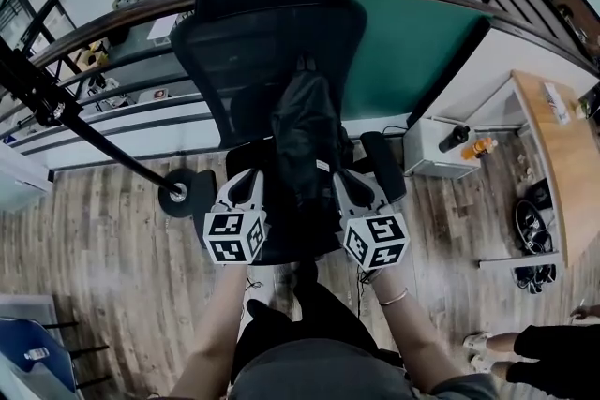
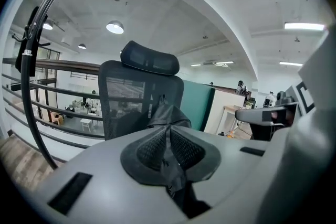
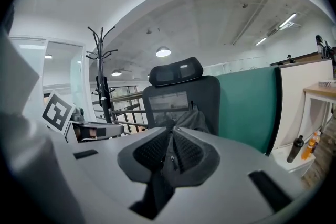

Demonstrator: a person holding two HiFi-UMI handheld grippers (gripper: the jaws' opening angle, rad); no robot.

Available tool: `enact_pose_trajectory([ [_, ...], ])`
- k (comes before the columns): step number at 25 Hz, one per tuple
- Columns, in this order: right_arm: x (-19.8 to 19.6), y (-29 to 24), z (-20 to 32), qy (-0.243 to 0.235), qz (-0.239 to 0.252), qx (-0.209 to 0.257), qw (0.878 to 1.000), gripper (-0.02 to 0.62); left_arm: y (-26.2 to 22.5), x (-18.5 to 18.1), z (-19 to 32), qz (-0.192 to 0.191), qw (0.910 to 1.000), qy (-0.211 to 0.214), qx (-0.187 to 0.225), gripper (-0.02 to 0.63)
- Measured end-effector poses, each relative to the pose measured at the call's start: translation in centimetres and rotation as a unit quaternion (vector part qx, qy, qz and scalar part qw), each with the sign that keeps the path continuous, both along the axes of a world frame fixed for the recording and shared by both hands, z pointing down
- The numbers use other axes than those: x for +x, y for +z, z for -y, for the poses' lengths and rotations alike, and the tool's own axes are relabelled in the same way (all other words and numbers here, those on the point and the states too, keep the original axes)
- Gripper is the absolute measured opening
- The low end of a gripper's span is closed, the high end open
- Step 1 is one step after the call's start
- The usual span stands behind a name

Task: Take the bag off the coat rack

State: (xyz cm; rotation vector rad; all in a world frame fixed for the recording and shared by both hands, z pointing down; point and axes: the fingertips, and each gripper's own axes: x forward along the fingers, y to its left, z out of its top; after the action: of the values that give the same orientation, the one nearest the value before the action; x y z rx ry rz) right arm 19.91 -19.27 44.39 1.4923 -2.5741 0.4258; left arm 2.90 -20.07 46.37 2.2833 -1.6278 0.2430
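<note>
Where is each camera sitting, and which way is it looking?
Head view: on the person's head, looking steeply down at the office chair and black bag; forearms, left gripper and right gripper show.
Left gripper view: on the left gripper, facing the chair along its jaws, shut on the bag.
Right gripper view: on the right gripper, likewise, jaws shut on the bag.
Shared: both gripper views show chair, bag and coat rack.

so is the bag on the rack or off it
Off: the left gripper and right gripper are shut on the bag at the chair; the rack stands apart.
</note>
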Motion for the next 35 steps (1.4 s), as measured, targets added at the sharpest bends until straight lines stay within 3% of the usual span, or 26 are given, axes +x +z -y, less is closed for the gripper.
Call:
enact_pose_trajectory([
  [3,0.4,-0.8,-0.6,0.007,0.004,0.010,1.000,0.006,-0.8,0.2,-0.6,0.003,0.9999,0.004,0.010,0.038],
  [14,1.1,-1.6,-2.3,0.024,0.019,0.018,0.999,0.003,-2.6,-0.3,-2.5,0.006,0.9996,0.006,0.027,0.035],
  [35,0.8,-1.0,-3.0,0.013,-0.009,0.013,1.000,0.002,-2.5,-0.3,-3.0,0.014,0.9996,0.007,0.025,0.035],
])
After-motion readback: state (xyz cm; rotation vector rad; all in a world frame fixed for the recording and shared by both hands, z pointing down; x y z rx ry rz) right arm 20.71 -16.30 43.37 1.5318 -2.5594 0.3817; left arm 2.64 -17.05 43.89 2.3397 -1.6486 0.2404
